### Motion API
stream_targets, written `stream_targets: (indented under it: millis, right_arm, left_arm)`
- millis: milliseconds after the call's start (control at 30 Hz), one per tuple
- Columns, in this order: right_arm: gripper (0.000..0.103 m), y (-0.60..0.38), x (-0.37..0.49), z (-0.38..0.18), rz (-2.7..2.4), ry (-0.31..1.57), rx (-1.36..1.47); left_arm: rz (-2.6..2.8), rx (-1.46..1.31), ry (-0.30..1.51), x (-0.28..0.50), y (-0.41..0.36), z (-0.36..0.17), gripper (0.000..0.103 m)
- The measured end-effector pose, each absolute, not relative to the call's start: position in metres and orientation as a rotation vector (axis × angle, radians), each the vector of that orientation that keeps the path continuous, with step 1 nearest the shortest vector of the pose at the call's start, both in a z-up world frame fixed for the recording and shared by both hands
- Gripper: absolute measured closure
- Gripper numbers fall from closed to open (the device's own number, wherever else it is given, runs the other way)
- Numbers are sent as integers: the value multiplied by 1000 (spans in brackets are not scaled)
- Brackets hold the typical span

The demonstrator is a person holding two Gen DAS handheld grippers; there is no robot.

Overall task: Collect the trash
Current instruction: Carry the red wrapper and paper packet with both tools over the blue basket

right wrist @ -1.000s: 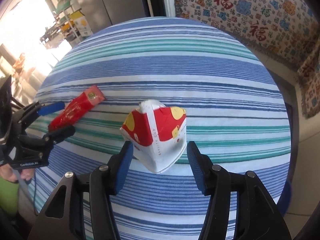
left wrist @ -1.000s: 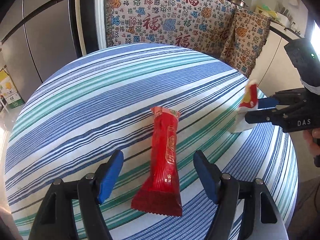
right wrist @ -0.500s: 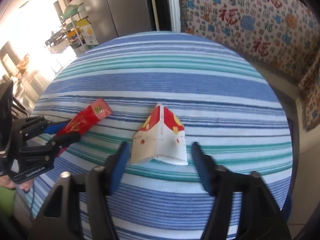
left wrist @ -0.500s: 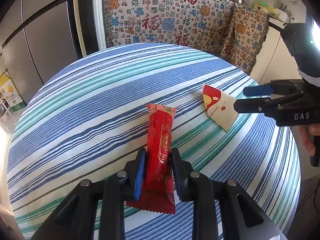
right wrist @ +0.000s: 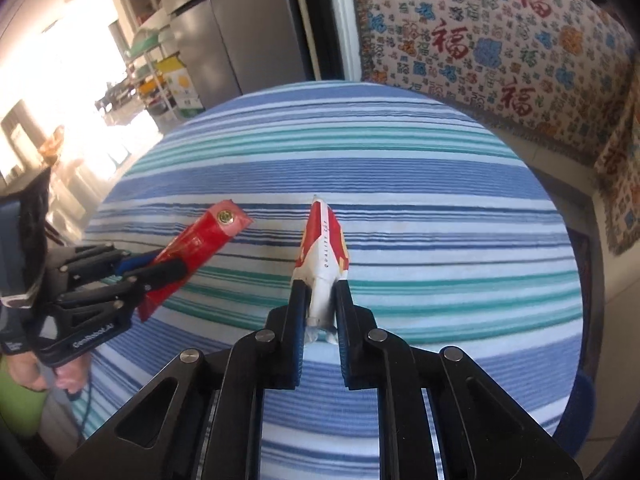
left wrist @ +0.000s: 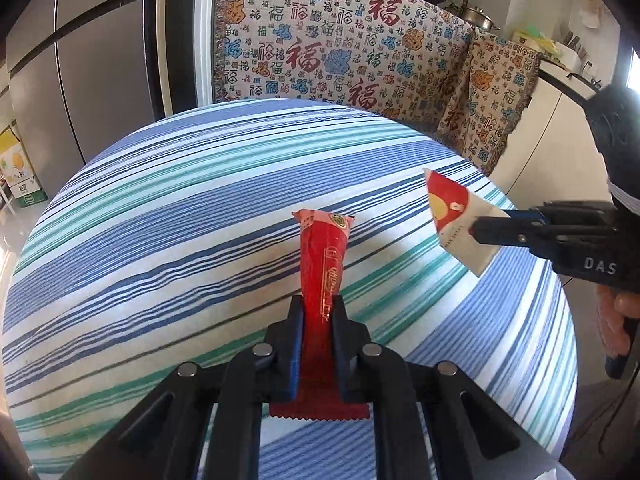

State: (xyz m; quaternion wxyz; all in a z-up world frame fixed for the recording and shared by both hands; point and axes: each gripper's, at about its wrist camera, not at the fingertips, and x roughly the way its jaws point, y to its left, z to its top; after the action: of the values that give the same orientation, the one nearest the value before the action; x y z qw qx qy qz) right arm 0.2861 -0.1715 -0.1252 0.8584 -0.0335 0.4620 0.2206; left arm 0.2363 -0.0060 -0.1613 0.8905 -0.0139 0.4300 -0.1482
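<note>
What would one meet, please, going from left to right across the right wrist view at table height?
Left gripper → red snack wrapper → flattened red and white paper carton held in the right gripper → bare striped tablecloth.

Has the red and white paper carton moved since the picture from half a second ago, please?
Yes. The red and white paper carton lay flat on the striped tablecloth; now the right claw pinches it edge-up, lifted off the stripes.

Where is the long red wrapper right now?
The red wrapper is pinched in the left gripper over the striped table, left of the flattened cup held by the right gripper.
</note>
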Motion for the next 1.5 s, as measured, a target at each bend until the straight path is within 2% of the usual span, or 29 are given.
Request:
stream_targets:
  millis: [667, 967, 1200, 1500]
  right_arm:
    - [87, -318, 198, -89, 239, 925, 86]
    - [85, -462, 162, -86, -11, 946, 173]
    - [84, -575, 162, -123, -143, 1011, 259]
    - [82, -663, 174, -218, -169, 1083, 449]
  left_arm:
    - [-414, 91, 847, 202, -136, -108, 91]
    - [-692, 81, 877, 181, -261, -98, 91]
    - [-834, 67, 969, 191, -386, -133, 91]
    - [-889, 48, 1101, 237, -500, -231, 91]
